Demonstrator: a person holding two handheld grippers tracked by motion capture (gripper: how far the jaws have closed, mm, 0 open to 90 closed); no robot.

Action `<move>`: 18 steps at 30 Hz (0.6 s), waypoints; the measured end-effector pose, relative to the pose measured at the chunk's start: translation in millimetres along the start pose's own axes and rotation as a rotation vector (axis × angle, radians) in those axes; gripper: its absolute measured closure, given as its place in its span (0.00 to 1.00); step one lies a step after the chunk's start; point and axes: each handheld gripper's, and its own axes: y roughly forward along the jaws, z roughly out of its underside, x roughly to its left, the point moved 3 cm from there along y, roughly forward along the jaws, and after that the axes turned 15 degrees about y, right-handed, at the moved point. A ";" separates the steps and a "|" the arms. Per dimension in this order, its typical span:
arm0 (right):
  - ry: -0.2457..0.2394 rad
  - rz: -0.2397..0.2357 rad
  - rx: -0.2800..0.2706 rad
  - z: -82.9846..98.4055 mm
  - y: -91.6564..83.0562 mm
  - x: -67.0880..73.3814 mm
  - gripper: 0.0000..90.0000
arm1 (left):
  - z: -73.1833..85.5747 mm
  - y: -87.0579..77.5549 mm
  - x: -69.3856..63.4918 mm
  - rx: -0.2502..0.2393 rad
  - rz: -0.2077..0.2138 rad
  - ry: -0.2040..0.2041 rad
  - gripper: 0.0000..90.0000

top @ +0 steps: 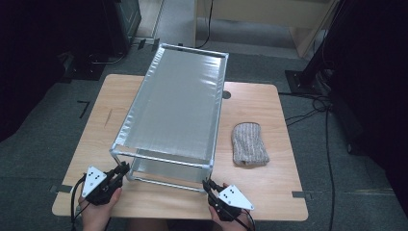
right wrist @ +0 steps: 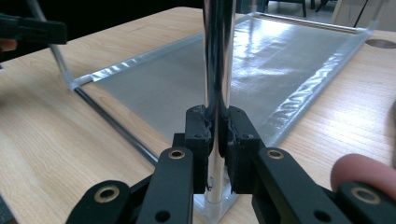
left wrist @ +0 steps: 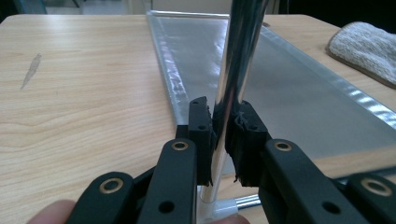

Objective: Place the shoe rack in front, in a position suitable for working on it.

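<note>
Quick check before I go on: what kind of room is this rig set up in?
Probably a lab or workshop, not a home: a lone wooden table on grey carpet, loose cables on the floor, tape marks, and dark equipment stands around it.

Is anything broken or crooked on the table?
Nothing looks broken or spilled. The metal rack stands straight on the wooden table, each near post pinched by the left tongs and right tongs. The knitted cloth lies flat beside it. A dark scuff marks the tabletop.

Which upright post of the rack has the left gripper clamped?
The near-left corner post, nearest the table's front-left; the left gripper is shut on it.
</note>
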 end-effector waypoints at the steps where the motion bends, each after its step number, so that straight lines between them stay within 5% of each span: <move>1: -0.002 0.004 -0.002 -0.4 0.5 -0.6 0.90 | 0.5 -1.6 -0.5 0.000 0.001 0.004 0.89; 8: -0.003 0.015 -0.009 -3.5 5.2 -5.1 0.90 | 3.2 -10.8 -5.1 0.004 0.021 0.027 0.90; 12: 0.005 0.027 -0.013 -5.8 7.1 -10.8 0.90 | 7.0 -20.2 -15.1 -0.016 0.058 0.031 0.89; 18: 0.014 0.061 -0.026 -11.0 8.9 -24.9 0.90 | 9.0 -33.9 -36.6 -0.031 0.138 0.095 0.90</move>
